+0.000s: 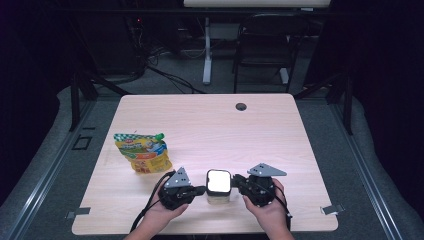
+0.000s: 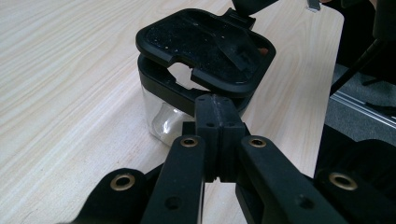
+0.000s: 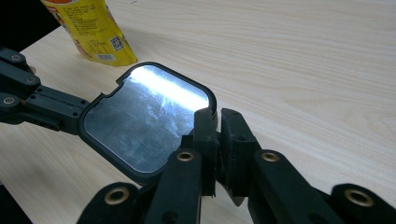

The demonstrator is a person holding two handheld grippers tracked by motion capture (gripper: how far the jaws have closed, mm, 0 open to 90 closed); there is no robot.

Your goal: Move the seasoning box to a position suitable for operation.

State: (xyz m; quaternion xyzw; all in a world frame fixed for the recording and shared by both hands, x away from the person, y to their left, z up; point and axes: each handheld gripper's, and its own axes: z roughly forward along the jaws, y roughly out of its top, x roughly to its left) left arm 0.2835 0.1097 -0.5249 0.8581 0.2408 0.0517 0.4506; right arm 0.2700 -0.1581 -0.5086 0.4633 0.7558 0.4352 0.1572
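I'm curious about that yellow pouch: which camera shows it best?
The high view: the whole pouch lies on the table, green cap included. The right gripper view catches one end.

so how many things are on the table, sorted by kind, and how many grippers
Clear glass containers with a black-rimmed lid: 1
Yellow printed pouches with a green cap: 1
Black two-jaw grippers: 2, the left gripper and the right gripper, both at the container's lid
Total: 4
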